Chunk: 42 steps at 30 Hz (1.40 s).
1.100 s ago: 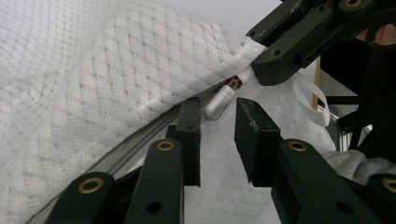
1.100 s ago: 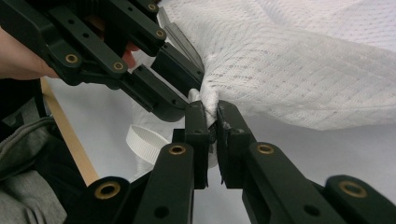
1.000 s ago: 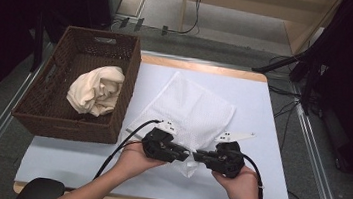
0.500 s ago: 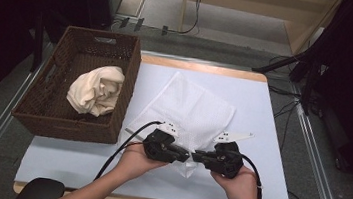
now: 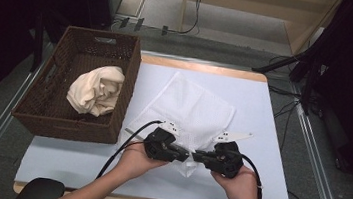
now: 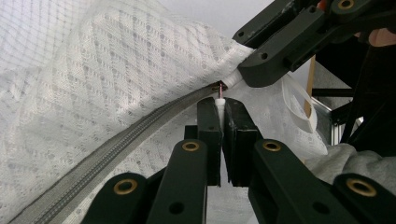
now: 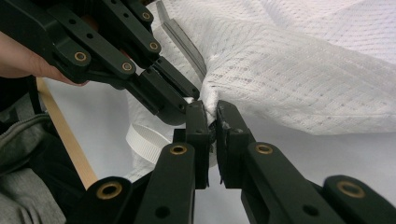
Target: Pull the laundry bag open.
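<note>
- The left claw (image 6: 219, 109) has just been closing and now pinches the small zipper pull at the end of the grey zipper (image 6: 116, 144) on the white mesh laundry bag (image 5: 188, 108). The right claw (image 7: 210, 114) is clamped on the bag's fabric corner directly opposite, so the two sets of tips nearly touch.
- The bag lies on the pale blue surface (image 5: 66, 162), spreading away ahead of both claws, with its zipper end lifted between them.
- To open the zipper well, the right claw should hold the corner firm as an anchor while the left claw draws the pull straight along the line of the teeth, keeping the mesh taut. Pulling at an angle would likely bunch the fabric or slip the small tab out of the pads.
- The left gripper view shows the pull between the pads and the zipper track running off to the claw's left; the high view cannot resolve either.
- The right gripper view shows a white ribbon loop (image 7: 147, 140) hanging below the left claw.
- The high view alone gives the layout: a dark brown wicker basket (image 5: 44, 112) holding a cream crumpled cloth (image 5: 96, 90), well to the left of the left claw.
</note>
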Each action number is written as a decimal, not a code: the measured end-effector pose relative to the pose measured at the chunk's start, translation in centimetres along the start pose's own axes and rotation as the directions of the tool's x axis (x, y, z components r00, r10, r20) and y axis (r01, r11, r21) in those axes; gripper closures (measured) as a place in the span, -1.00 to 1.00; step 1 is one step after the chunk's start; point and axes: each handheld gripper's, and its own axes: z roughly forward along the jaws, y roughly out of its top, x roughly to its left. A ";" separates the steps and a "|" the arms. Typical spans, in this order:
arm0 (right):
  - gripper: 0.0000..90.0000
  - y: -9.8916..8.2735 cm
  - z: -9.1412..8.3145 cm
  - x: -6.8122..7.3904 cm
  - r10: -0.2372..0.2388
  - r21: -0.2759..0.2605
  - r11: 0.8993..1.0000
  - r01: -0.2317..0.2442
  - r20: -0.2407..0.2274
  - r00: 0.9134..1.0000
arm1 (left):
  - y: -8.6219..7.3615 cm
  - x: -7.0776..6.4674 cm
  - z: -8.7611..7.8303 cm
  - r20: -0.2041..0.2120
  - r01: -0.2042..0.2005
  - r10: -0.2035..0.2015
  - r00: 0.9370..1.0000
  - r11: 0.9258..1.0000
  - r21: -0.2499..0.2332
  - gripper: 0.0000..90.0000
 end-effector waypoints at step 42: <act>0.90 -0.3 -1.3 -2.4 0.047 -0.021 0.999 -0.047 0.043 0.998 | 0.0 1.4 -1.0 -0.041 0.053 -0.053 0.998 0.998 0.014 0.93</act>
